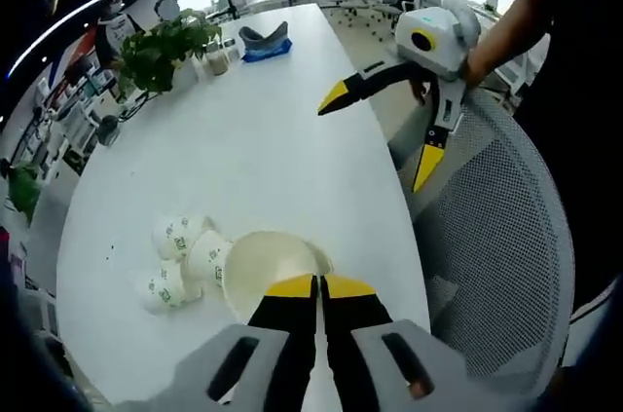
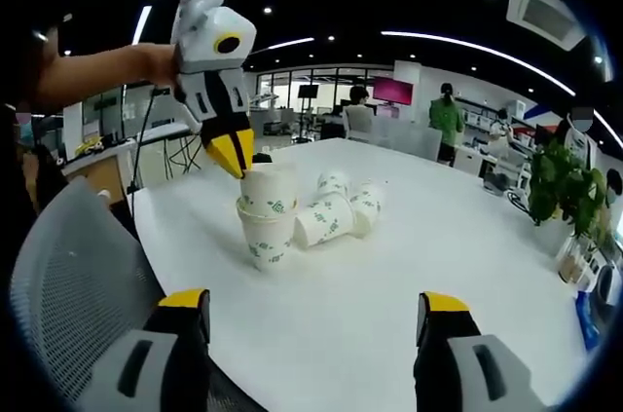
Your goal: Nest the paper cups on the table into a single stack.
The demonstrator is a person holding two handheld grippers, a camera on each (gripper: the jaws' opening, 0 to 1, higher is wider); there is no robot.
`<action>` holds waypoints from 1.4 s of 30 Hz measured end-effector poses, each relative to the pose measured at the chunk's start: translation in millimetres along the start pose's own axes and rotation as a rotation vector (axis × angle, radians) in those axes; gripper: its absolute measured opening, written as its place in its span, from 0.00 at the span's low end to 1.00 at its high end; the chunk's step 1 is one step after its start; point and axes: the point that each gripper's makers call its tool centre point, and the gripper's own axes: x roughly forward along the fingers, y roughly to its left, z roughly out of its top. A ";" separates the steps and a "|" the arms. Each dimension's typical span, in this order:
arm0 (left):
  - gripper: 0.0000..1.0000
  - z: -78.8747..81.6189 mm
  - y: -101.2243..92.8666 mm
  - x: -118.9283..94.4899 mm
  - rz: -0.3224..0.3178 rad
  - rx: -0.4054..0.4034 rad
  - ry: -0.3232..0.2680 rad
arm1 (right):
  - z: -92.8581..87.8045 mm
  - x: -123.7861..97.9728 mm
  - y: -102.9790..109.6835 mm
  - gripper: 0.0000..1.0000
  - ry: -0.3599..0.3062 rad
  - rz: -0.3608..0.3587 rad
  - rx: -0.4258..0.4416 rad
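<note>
In the left gripper view, nearest the camera, the left gripper [image 1: 317, 285] has its two yellow-tipped black jaws pressed together on the rim of a paper cup [image 1: 273, 271], whose open cream-coloured mouth faces the lens. Just left of that cup lie three more cups on their sides [image 1: 182, 261], white with a green print, bunched close and touching one another on the white table [image 1: 243, 139]. The cups sit near the table's curved near edge; beyond them the tabletop runs long and bare toward the far end, where a potted plant [image 1: 165, 47] stands at the left and a blue object [image 1: 265, 42] lies near the middle. At the right, off the table edge, a grey mesh chair back [image 1: 506, 237] stands close. Above it the right gripper [image 1: 384, 134] is held by a person's hand, its jaws spread wide with nothing between them

In the right gripper view, the same chair back [image 2: 73, 266] is at the lower left. The right gripper's [image 2: 316, 310] own two jaws rise from the bottom, well apart. Beyond, the left gripper [image 2: 234, 154] pinches the rim of the top cup [image 2: 270, 190], which sits nested in a second upright cup [image 2: 266, 237]. To the right of these, three cups [image 2: 341, 207] lie tipped on the table [image 2: 409, 266]. Open tabletop stretches right to the plant [image 2: 574, 183] at the far edge
</note>
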 end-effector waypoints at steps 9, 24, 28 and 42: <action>0.00 -8.0 -4.8 19.3 -0.061 -0.040 0.006 | -1.1 0.5 0.7 0.88 0.004 0.006 -0.001; 0.00 -17.1 -10.9 31.4 -0.123 -0.095 -0.009 | -4.7 1.5 3.4 0.87 0.022 0.019 -0.004; 0.00 -17.6 -11.8 32.5 -0.130 -0.096 -0.009 | -4.5 1.1 3.0 0.87 0.023 0.015 -0.003; 0.11 -9.0 -8.9 12.2 -0.062 -0.157 -0.136 | -5.4 0.9 0.5 0.88 0.024 0.005 0.007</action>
